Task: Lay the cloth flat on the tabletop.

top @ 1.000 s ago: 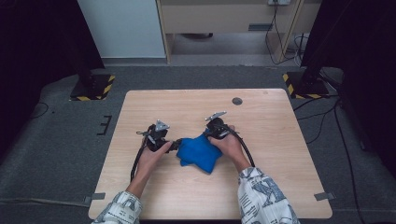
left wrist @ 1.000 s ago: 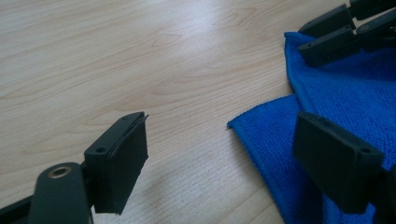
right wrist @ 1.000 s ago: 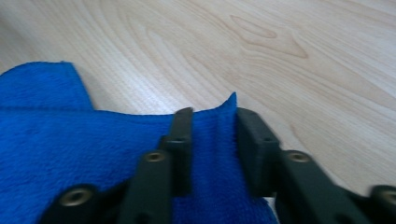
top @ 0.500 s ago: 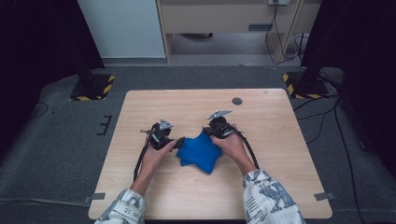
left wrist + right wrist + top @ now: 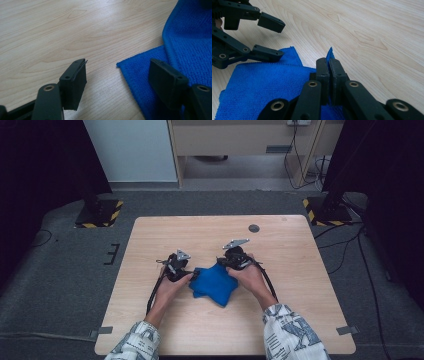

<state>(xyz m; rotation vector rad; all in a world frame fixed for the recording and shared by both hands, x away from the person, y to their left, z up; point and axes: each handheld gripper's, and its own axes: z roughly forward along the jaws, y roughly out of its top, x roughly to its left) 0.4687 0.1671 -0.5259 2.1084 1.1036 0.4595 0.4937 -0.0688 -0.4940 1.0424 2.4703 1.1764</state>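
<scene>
One blue cloth [image 5: 214,284] lies between two hand-held grippers.

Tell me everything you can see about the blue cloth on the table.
The blue cloth is a soft, fuzzy microfibre-looking towel with a stitched hem, lying rumpled and folded over itself near the middle of the wooden table. The right claw is shut on one corner, lifting it into a point. The left claw is open, its jaws straddling another corner without pressing it.
</scene>
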